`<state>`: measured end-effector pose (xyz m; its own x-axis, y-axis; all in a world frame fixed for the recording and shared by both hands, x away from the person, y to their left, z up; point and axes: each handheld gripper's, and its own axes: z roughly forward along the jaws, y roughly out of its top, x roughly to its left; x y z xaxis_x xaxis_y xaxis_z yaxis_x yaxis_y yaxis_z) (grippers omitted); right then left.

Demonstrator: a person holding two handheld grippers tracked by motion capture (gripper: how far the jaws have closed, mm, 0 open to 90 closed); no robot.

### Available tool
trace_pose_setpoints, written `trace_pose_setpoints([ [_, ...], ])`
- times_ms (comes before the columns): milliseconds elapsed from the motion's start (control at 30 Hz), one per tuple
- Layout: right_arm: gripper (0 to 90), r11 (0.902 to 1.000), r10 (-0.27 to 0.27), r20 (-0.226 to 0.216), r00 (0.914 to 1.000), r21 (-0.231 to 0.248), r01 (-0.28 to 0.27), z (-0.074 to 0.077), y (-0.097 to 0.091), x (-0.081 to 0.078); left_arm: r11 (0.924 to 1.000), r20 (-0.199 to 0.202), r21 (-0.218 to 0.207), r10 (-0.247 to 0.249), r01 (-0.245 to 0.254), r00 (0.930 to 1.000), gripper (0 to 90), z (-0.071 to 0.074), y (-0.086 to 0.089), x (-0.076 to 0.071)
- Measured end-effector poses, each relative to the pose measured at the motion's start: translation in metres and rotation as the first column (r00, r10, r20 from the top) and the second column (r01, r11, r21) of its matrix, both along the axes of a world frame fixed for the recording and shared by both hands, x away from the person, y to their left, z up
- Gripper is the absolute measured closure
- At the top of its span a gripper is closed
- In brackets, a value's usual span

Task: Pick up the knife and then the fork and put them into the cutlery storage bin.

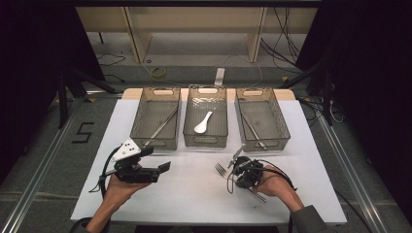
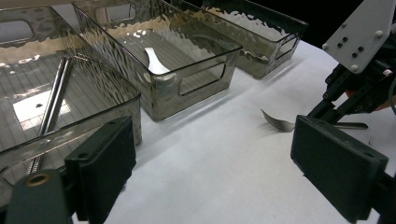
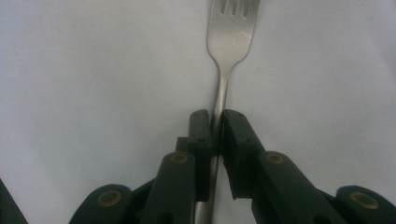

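Right claw [image 3: 215, 122] pinching the neck of a metal fork [image 3: 232, 32] lying on the white surface [image 1: 194, 194], tines toward the three clear bins, left claw [image 2: 212, 161] spread wide and empty, white spoon [image 1: 203, 123] in the middle bin [image 1: 205, 140], chopsticks [image 1: 163, 124] in the left bin [image 1: 137, 116]

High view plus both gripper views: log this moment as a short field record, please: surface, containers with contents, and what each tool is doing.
surface: white table
left bin: long metal utensils, type unclear
middle bin: white spoon
right bin: metal utensil, type unclear
fork: over the table in front of the bins, tines pointing away from the right tool
left tool: open, holding nothing, near the left bin
right tool: shut on the fork's handle
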<state>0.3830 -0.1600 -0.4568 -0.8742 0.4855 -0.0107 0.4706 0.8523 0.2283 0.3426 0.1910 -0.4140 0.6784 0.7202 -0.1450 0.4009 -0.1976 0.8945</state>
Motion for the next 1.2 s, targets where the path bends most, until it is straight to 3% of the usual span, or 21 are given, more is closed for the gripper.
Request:
trace_pose_setpoints([
  [300,84.8,1.0000,-0.002,0.003,1.0000,-0.001,0.002,0.0001,0.0015,-0.0003,1.0000,0.000,0.000,-0.001,0.001,1.0000,13.4,0.0000,-0.0002,-0.0001],
  [633,85.3,0.9990,0.041,0.023,0.9989,-0.017,-0.041,0.0010,0.0025,-0.0023,1.0000,-0.001,-0.002,-0.002,0.002,1.0000,13.4,0.0003,0.0005,-0.0001],
  [967,85.5,0.9986,0.052,0.046,0.9976,0.005,-0.052,0.0055,-0.0010,-0.0026,1.0000,-0.002,-0.005,-0.002,0.002,1.0000,13.5,0.0005,0.0007,-0.0001],
  [1200,85.6,0.9992,0.030,0.052,0.9982,0.025,-0.031,0.0099,-0.0070,-0.0006,1.0000,-0.001,-0.005,-0.002,0.002,1.0000,13.4,0.0006,0.0010,-0.0002],
])
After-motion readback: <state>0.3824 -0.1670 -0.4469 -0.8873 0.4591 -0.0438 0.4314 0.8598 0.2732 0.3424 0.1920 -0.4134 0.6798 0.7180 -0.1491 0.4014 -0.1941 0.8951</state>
